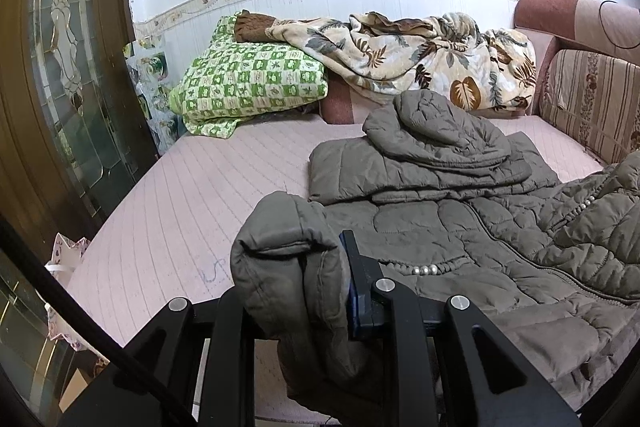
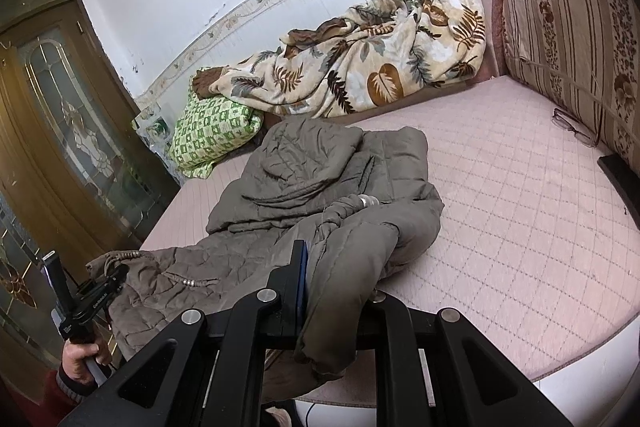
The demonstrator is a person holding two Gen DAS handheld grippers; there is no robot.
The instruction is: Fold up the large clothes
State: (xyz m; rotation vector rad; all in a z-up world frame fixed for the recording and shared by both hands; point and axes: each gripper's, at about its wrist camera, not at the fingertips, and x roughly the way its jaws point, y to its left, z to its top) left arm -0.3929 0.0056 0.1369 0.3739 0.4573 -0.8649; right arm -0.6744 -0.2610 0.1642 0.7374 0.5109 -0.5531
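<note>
A grey-brown quilted hooded jacket (image 1: pixel 460 227) lies on the pink quilted bed (image 1: pixel 192 195), hood toward the wall. It also shows in the right wrist view (image 2: pixel 304 179). My left gripper (image 1: pixel 320 275) is shut on the jacket's near left hem corner, which bulges over its fingers. My right gripper (image 2: pixel 340 275) is shut on the jacket's near right edge, with fabric draped over its right finger. The left gripper (image 2: pixel 96 287) also shows at the lower left of the right wrist view, held by a hand.
A leaf-print blanket (image 1: pixel 432 59) and a green checked pillow (image 1: pixel 248 79) lie against the wall. A striped cushion (image 2: pixel 572 47) stands at the right, with eyeglasses (image 2: pixel 572 127) and a dark flat object (image 2: pixel 620 183) beside it. A glass-panelled wooden door (image 1: pixel 60 67) stands left.
</note>
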